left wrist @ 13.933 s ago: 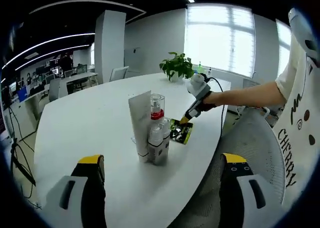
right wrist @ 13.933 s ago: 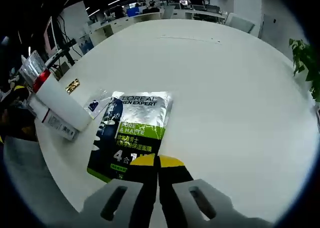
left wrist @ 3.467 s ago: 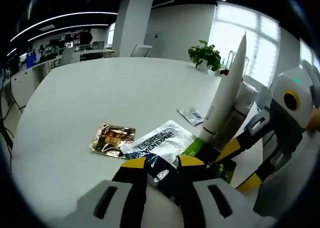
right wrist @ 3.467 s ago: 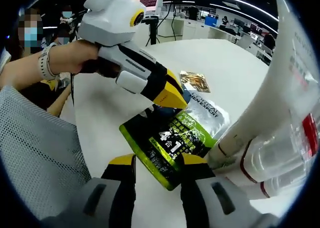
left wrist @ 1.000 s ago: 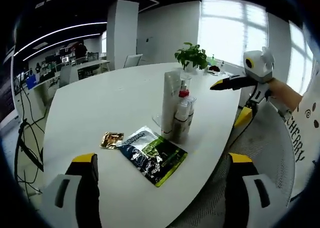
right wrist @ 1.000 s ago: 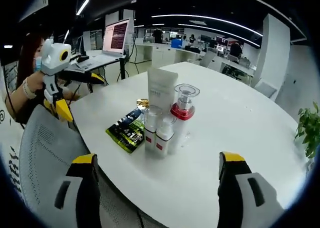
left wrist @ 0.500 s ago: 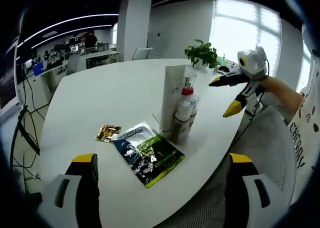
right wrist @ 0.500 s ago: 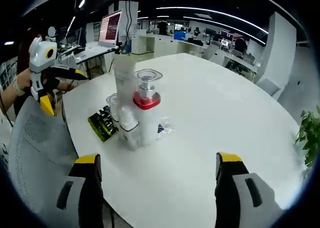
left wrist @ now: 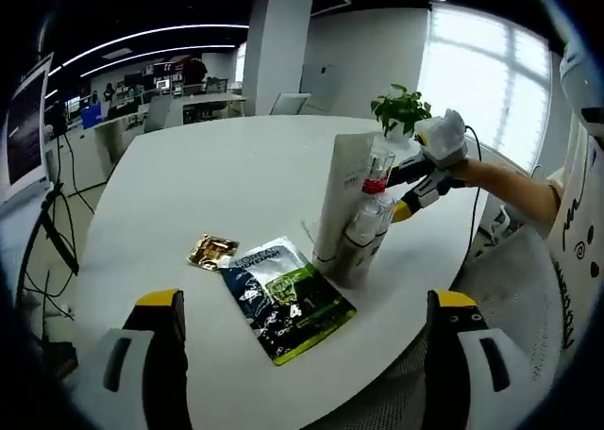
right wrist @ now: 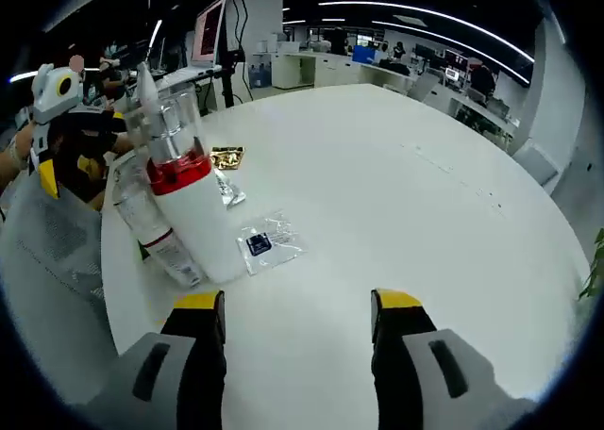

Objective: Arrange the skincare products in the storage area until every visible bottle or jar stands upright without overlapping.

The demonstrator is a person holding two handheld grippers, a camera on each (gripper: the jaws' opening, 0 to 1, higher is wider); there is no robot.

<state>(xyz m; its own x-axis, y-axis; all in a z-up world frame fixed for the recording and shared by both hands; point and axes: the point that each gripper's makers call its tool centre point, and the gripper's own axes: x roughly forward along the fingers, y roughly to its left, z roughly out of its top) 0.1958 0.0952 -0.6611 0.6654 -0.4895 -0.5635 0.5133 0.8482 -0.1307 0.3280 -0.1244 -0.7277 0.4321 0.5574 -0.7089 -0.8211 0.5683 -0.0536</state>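
Your left gripper point(left wrist: 300, 355) sat well back from the products, jaws wide apart, gripping nothing; likely parked there to keep the whole cluster in sight. The tall white tube point(left wrist: 340, 199), red-collared pump bottle point(left wrist: 375, 187) and small bottles point(left wrist: 360, 246) stood ahead of the fingers, packed touching, long axes vertical, caps up. The green-black sachet point(left wrist: 288, 300) lay flat just ahead between the fingers, long axis running diagonally away; the gold sachet point(left wrist: 212, 251) beside it. Your right gripper point(right wrist: 298, 340) had jaws partly open, empty, fingers aimed past the pump bottle point(right wrist: 187, 204) at a clear sachet point(right wrist: 266, 241) lying flat; probably the next pick
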